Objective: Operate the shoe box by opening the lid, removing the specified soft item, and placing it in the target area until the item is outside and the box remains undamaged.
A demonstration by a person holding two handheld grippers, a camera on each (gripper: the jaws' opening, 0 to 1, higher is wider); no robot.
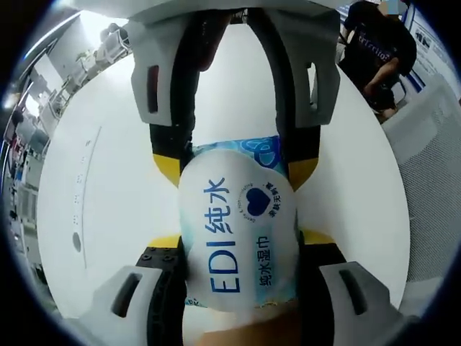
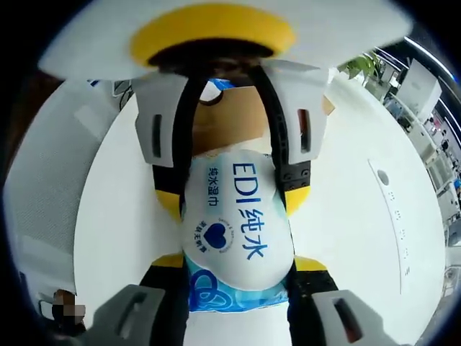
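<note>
A soft white pack of wet wipes [image 1: 238, 227] with blue "EDI" lettering hangs over the white table, held from both ends. My left gripper [image 1: 238, 241] rises from the bottom of the left gripper view, its yellow-tipped jaws shut on the pack's near end. My right gripper [image 1: 236, 171] comes down from the top and is shut on the far end. In the right gripper view the same pack [image 2: 234, 223] sits between my right gripper [image 2: 239, 263] below and my left gripper [image 2: 232, 200] above. The brown cardboard shoe box [image 2: 223, 126] lies behind the left gripper, mostly hidden.
The round white table [image 1: 108, 187] has a built-in socket strip [image 2: 392, 209] near one edge. A person in a black shirt [image 1: 374, 50] stands beyond the table. A white mesh chair [image 1: 432, 166] is beside it, and desks and a plant [image 2: 356, 68] stand farther off.
</note>
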